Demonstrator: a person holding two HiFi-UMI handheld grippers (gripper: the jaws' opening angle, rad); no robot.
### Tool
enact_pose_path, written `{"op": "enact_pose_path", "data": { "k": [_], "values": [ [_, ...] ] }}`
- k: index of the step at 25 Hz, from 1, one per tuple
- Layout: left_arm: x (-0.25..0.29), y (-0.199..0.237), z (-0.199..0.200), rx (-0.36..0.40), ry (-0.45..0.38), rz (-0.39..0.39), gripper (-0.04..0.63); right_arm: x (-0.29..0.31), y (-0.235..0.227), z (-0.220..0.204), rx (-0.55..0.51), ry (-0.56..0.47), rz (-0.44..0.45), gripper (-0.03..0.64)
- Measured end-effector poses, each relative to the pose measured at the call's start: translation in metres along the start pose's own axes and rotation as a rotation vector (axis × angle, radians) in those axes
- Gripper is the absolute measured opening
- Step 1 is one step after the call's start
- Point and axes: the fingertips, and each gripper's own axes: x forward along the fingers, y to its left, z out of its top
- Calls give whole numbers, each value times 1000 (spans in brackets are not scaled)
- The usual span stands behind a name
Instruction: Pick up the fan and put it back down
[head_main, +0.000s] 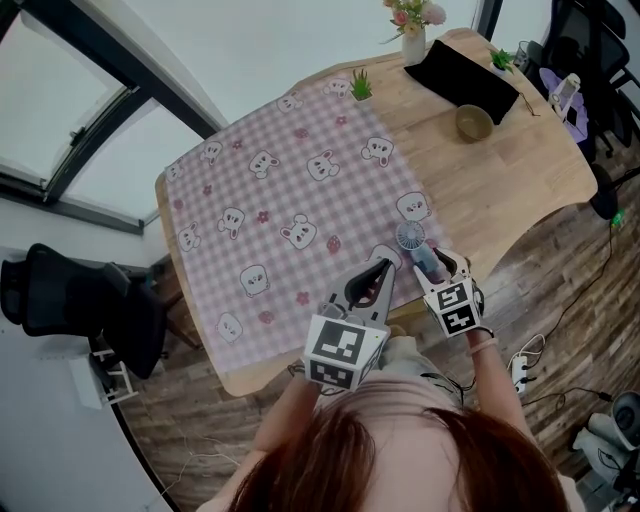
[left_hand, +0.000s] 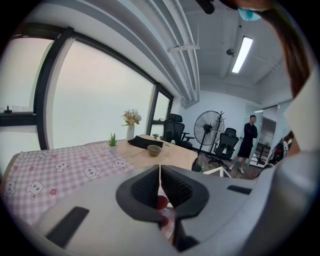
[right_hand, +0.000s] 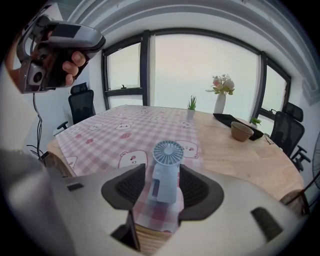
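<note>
A small pale-blue hand fan lies on the pink checked cloth near the table's front edge, its round head pointing away from me. My right gripper reaches down over it. The fan's handle sits between the two wide-set jaws, with a slim gap showing beside the left pad. In the head view the right gripper is just behind the fan. My left gripper hovers to the fan's left above the cloth. Its jaws are shut with nothing between them.
The cloth covers the left part of a wooden table. At the far end stand a bowl, a black cloth, a flower vase and a small plant. An office chair is at the left. A person stands far off.
</note>
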Motion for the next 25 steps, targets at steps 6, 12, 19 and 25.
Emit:
{"op": "enact_pose_path", "data": {
  "k": [6,12,19,25],
  "values": [
    [-2,15,10,-17,16,3,15,13,2,0,5,44,10,207],
    [1,7,4,-16,23,19,15,19,-6,-14,18,52,12,221],
    [0,13,-1,-27,29,23,15,32,-2,-27,21,96,21,222],
    [2,20,-4,-28,37,34,15,42,-4,-27,37,106,23,222]
  ]
}}
